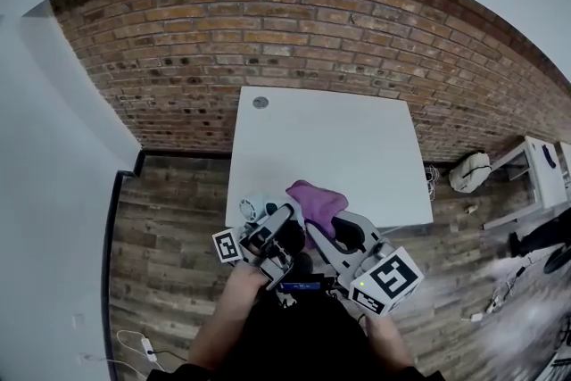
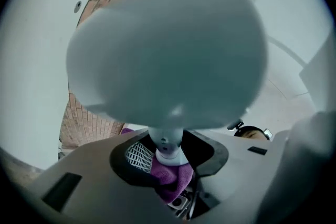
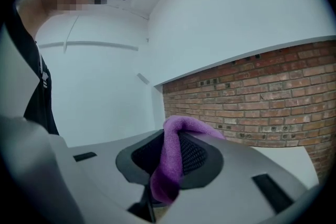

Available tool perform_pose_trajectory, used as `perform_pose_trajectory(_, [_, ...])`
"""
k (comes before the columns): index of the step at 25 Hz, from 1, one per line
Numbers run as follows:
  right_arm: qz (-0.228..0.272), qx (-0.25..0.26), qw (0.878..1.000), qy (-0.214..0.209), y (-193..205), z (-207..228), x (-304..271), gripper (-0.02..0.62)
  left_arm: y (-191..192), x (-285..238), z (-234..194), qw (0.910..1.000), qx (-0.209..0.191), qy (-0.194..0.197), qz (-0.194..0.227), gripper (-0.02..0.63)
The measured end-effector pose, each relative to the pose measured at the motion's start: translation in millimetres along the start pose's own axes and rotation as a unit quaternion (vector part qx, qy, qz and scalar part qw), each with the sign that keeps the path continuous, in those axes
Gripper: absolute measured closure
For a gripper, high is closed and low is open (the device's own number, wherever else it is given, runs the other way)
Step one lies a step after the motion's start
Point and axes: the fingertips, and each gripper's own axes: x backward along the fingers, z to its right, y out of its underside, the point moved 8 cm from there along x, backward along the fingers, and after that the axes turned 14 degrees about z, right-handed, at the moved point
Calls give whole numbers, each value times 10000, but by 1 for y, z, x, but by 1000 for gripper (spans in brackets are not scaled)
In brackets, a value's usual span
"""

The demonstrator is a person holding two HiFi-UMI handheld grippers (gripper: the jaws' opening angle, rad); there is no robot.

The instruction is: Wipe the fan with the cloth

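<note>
The little white fan (image 1: 257, 208) is at the near left edge of the white table (image 1: 357, 138). The left gripper (image 1: 278, 224) has it. In the left gripper view the fan's thin neck stands right between the two jaws, and the jaws are closed on it. The fan's big round head is so close to that camera that it looks like a grey blur and fills most of the view. I cannot tell if the fan rests on the table or is held a bit above it.

The purple cloth (image 1: 317, 199) is just to the right of the fan, at the near edge of the table. The right gripper (image 1: 332, 226) holds it. In the right gripper view the jaws are pinched on the cloth. One end of the cloth folds over the top of the jaws and the other end hangs down between them. In the left gripper view a bit of purple cloth shows right under the fan's neck and looks to touch it.

The two grippers are close side by side, the left one on the left. The person's arms (image 1: 234, 308) reach in from the near side.

The far side of the table is against a red brick wall (image 1: 294, 22). A small round grey spot (image 1: 260, 103) is at the far left of the table top. The floor (image 1: 169, 219) is wood.
</note>
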Motion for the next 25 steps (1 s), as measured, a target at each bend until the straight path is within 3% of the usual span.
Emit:
perform_pose_trajectory(2, [-49,123,9997,213,4,13,3,530,2,0,2,9998,-76,113,-128,451])
perform_pose_trajectory(5, [-351,451,9947,857,8,37,14,530,3,-1,3,9996,-123,201,-136,451])
perform_pose_trajectory(7, [-178,260,9950,945,2,42,24,529,2,-2,4,9997,-129,192,-125,451])
perform_pose_trajectory(9, [184,-10,9977,645,-10,33,27,530,-1,-2,4,9996,-161,166,-154,451])
perform_pose_trajectory(12, [423,-171,9988,-155,-18,9,13,529,-1,-6,5,9994,-174,201,-207,451])
perform_pose_trajectory(15, [423,-160,9985,-308,-8,5,2,529,2,-9,7,9992,-65,334,-202,451])
perform_pose_trajectory(18, [443,-170,9988,83,3,24,6,529,1,-8,11,9987,-125,383,-305,451])
perform_pose_trajectory(21, [-12,178,9969,770,19,49,10,529,-4,-6,16,9983,-164,437,-336,451])
perform_pose_trajectory(23, [-158,121,9935,1118,25,61,16,529,-6,-6,20,9981,-189,480,-338,451])
perform_pose_trajectory(25, [88,-88,9940,1090,17,58,20,529,-10,-7,25,9979,-228,517,-331,451])
